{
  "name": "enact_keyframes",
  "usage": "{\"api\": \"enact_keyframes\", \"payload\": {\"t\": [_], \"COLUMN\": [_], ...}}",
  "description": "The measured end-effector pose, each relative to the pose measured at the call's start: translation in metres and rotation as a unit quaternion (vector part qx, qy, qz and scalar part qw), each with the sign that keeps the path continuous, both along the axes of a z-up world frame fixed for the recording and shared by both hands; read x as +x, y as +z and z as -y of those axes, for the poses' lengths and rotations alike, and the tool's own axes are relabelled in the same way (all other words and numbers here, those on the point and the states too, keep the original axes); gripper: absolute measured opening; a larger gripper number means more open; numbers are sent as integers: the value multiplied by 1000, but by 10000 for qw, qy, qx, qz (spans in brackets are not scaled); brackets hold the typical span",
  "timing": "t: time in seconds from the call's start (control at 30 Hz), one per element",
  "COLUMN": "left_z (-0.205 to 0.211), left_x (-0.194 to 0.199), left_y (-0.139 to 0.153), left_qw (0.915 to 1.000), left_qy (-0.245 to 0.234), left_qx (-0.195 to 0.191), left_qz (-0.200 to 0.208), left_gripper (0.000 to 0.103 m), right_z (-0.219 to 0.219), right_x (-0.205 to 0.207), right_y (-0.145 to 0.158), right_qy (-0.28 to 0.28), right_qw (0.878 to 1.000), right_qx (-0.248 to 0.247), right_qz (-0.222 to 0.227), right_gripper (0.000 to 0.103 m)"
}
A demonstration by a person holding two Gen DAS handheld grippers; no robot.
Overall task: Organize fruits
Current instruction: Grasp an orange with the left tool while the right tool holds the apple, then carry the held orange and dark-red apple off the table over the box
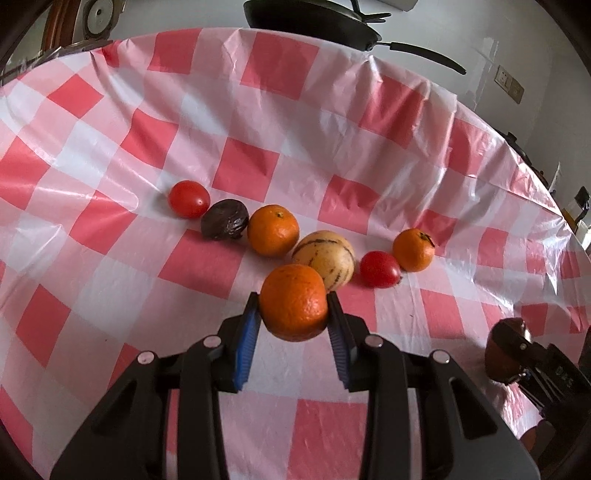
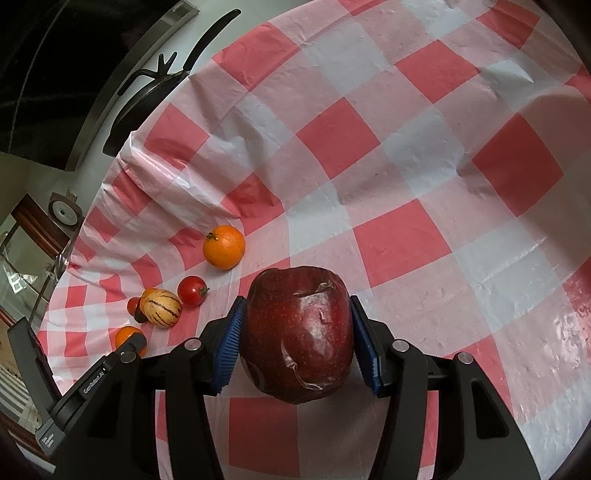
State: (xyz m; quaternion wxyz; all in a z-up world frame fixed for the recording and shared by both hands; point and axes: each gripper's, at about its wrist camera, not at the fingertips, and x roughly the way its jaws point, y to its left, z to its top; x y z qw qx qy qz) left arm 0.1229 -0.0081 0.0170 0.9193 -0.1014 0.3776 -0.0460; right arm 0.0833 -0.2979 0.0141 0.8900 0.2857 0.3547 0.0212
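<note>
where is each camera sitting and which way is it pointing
Left wrist view: sits on the left tongs, looking forward and down along them at the orange they grip and the fruit row on the checked cloth; the right tongs show at the right edge.
Right wrist view: sits on the right tongs, looking down at the dark red apple they grip; the left tongs show at lower left.
Shared: cloth, striped melon, tomatoes, oranges, black pan.

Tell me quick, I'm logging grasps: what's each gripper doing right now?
Left gripper: closed on an orange.
Right gripper: closed on a dark red apple.
</note>
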Motion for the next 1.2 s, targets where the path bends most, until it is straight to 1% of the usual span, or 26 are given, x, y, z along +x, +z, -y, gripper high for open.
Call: {"api": "enact_keyframes", "payload": {"t": [0.07,0.17,0.2,0.3,0.4,0.53,0.6,0.73,0.9,1.03,1.13,1.2], "left_z": [4,11,11,7,-1,-9,-13,-21,-37,-48,-56,-61], "left_x": [-9,-30,-38,-52,-69,-88,-98,-124,-159,-187,-206,-219], "left_y": [3,2,1,-2,-3,-1,-1,-2,5,8,14,19], "left_qw": [9999,9989,9987,9987,9988,9989,9989,9992,9996,9996,9991,9982], "left_qy": [-51,-108,-140,-208,-225,-206,-183,-161,-42,-8,-5,28], "left_qx": [129,458,489,453,425,409,417,353,270,266,389,536], "left_qz": [22,42,26,-54,-114,-112,-89,-59,55,63,159,256], "left_gripper": [36,36,36,36,36,36,36,36,36,36,36,36], "right_z": [0,-4,-6,-13,-28,-48,-56,-70,-85,-102,-112,-117], "right_x": [0,-6,-9,-21,-39,-69,-84,-110,-146,-171,-183,-188], "right_y": [0,2,3,1,2,3,3,7,9,9,9,9], "right_qy": [15,4,-3,80,257,521,623,735,909,1148,1277,1343], "right_qw": [10000,9999,9999,10000,9996,9986,9980,9972,9957,9932,9916,9907], "right_qx": [-20,-135,-146,-28,-49,-19,80,75,66,-75,-148,-163], "right_qz": [17,56,68,21,53,71,73,127,149,146,142,131], "right_gripper": [54,54,54,54,54,54,54,54,54,54,54,54]}}
